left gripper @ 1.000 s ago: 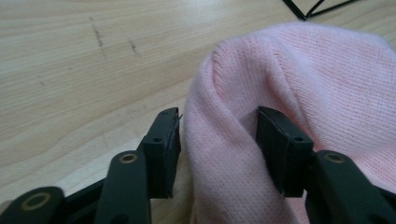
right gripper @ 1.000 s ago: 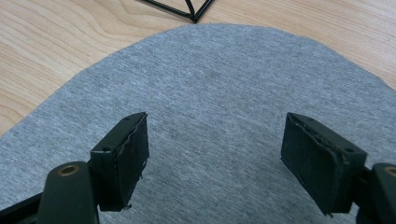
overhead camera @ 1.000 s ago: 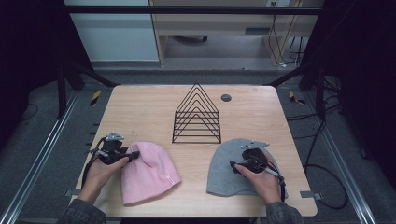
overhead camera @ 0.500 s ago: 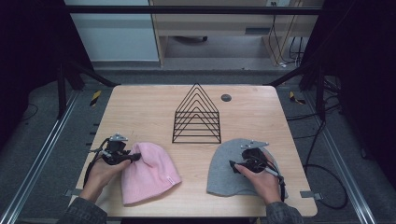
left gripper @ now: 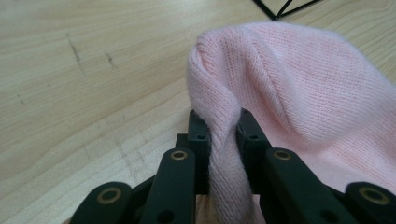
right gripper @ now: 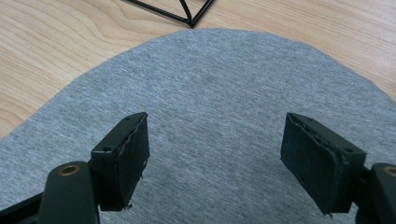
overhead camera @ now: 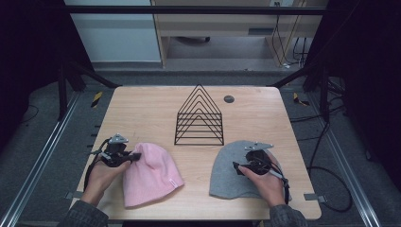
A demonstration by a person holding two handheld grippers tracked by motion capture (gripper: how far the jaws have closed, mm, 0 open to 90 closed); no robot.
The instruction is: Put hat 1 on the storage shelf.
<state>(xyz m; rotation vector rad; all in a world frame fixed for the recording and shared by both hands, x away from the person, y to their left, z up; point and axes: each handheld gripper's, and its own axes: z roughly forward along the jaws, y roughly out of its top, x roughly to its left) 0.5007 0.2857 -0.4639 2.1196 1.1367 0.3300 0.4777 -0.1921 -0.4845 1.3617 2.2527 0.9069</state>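
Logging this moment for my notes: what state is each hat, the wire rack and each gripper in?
Pink knitted beanie: flat on the wooden table, its edge bunched into a fold between the left jaws.
Grey jersey beanie: flat, unpinched.
Black wire triangular rack: upright, empty.
Left gripper: jaws just closing, pressed on the pink fold.
Right gripper: jaws wide open over the grey fabric.

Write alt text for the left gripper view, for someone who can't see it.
The left gripper has just closed its two black jaws on a bunched fold at the edge of a pink knit beanie, pinching the fabric between its pads. The beanie lies on a light wooden table, and a corner of a black wire rack shows at the top edge.
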